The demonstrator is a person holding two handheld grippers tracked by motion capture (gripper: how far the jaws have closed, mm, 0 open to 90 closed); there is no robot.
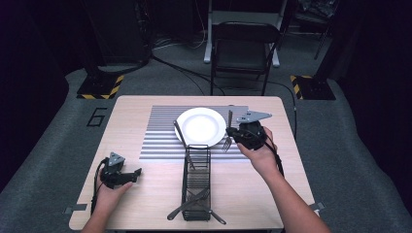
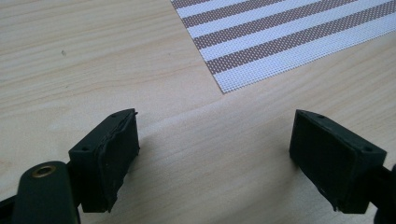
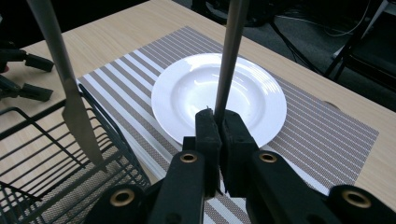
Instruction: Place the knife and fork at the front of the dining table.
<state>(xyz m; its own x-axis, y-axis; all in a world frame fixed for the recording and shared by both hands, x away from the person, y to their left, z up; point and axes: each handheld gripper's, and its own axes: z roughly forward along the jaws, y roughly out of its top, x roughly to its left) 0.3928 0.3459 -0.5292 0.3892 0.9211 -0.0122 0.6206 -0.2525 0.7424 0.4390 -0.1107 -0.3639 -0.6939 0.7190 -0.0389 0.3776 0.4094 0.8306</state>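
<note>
Right tool (image 3: 219,122) clamped on fork (image 1: 228,131) handle, tines hanging down beside white plate (image 1: 200,126), over striped mat (image 1: 160,141) toward worktop's far right. Thin, stiff, slick steel; likely to pivot, so best gripped mid-handle. Left tool (image 2: 212,154) wide, empty, near left edge.

One plate (image 1: 200,126), one rack (image 1: 196,182), one placemat (image 1: 160,141).

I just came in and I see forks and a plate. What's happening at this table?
A person is setting a place. The right gripper has its jaws shut on a fork, holding it upright beside the white plate on the striped placemat. A knife stands in the black wire basket, and more cutlery lies at its near end. The left gripper rests open on the table.
</note>
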